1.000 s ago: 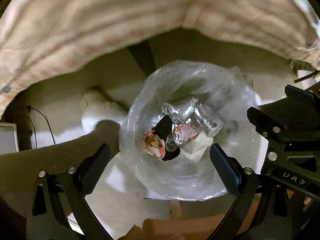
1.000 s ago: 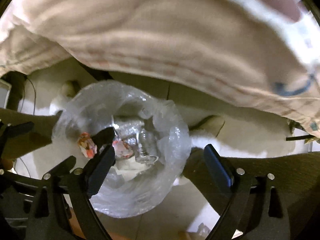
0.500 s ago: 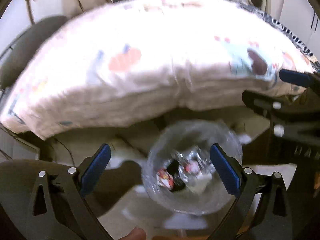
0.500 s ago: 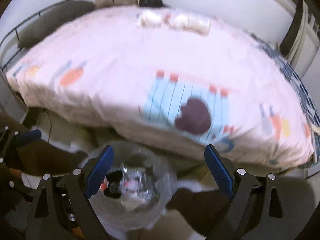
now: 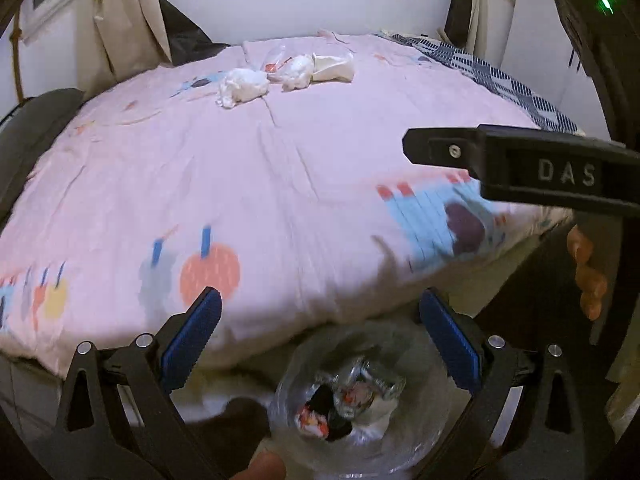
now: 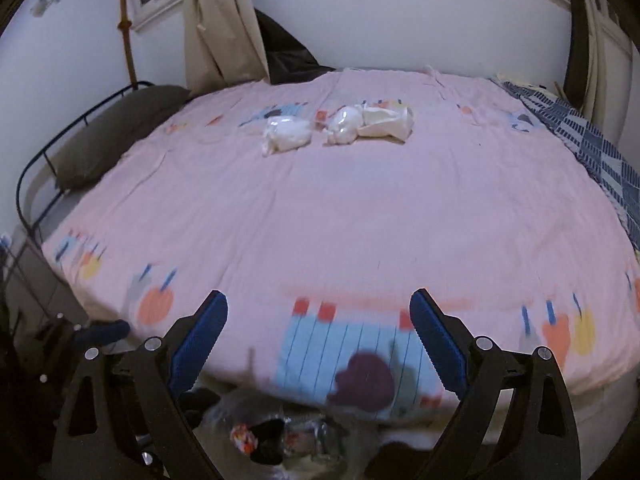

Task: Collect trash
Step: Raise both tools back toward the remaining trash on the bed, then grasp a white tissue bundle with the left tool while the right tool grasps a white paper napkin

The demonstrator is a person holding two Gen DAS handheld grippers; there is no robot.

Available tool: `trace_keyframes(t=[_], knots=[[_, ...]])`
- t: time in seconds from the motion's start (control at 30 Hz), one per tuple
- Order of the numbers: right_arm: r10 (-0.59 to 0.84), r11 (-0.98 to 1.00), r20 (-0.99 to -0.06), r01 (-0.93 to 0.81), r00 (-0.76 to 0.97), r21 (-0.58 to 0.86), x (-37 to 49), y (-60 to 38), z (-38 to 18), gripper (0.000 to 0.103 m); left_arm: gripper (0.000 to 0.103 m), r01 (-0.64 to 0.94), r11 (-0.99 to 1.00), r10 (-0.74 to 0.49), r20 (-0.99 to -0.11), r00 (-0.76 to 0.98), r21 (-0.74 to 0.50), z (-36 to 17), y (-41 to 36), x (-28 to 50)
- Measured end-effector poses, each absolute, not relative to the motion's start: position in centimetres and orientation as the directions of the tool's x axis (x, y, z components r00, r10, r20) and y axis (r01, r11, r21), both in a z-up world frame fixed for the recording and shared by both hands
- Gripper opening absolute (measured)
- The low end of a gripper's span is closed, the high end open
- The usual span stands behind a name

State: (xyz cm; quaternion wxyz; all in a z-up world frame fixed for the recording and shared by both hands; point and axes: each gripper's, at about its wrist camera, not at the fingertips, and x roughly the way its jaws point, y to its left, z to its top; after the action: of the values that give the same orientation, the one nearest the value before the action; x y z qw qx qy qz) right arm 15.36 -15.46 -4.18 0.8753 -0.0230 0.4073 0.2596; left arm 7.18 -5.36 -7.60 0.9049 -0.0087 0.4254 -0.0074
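Observation:
Three pieces of whitish trash lie at the far side of the pink bed: a crumpled white bag (image 5: pixel 242 86) (image 6: pixel 286 133), a clear wrapped wad (image 5: pixel 298 70) (image 6: pixel 344 123) and a cream wrapper (image 5: pixel 334 67) (image 6: pixel 386 120). A clear bin bag (image 5: pixel 352 400) (image 6: pixel 288 440) with wrappers and plastic inside stands on the floor at the bed's near edge, below both grippers. My left gripper (image 5: pixel 320 336) is open and empty. My right gripper (image 6: pixel 318 332) is open and empty; it also shows in the left wrist view (image 5: pixel 520 168).
The pink bedspread (image 5: pixel 280 184) (image 6: pixel 360 220) fills both views. A dark pillow (image 6: pixel 116 128) and metal rail sit at the left. A blue checked blanket (image 6: pixel 596 148) lies at the right. A curtain (image 6: pixel 220 24) hangs behind.
Both grippers have tilted up from looking down into the bin bag to looking across the bed. The trash on the bed has come into view. The jaws have stayed open.

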Motion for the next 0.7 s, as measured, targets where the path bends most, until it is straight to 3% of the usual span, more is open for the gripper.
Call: trace_keyframes(t=[0.27,0.43,0.6,0.7], knots=[[0.437,0.882,-0.72,-0.413,0.539,0.226,24.8,-15.6,-4.2,0.088,0.097,0.033,0.995,-0.088,-0.697,0.712,-0.092,-5.8,-1.3,15.7],[0.443,0.882,-0.714,-0.407,0.542,0.239,30.9,-14.6,-4.0,0.089,0.097,-0.014,0.993,-0.067,-0.646,0.76,-0.119,-4.5,1.1,20.4],[0.41,0.899,-0.749,-0.37,0.521,0.235,35.4,-13.4,-5.3,0.089,0.097,-0.037,0.992,-0.05,-0.637,0.769,-0.122,-4.3,2.8,24.6],[0.404,0.904,-0.755,-0.354,0.517,0.241,36.9,-12.8,-5.6,0.089,0.097,-0.081,0.977,-0.069,-0.646,0.76,-0.199,-4.6,4.4,27.0]])
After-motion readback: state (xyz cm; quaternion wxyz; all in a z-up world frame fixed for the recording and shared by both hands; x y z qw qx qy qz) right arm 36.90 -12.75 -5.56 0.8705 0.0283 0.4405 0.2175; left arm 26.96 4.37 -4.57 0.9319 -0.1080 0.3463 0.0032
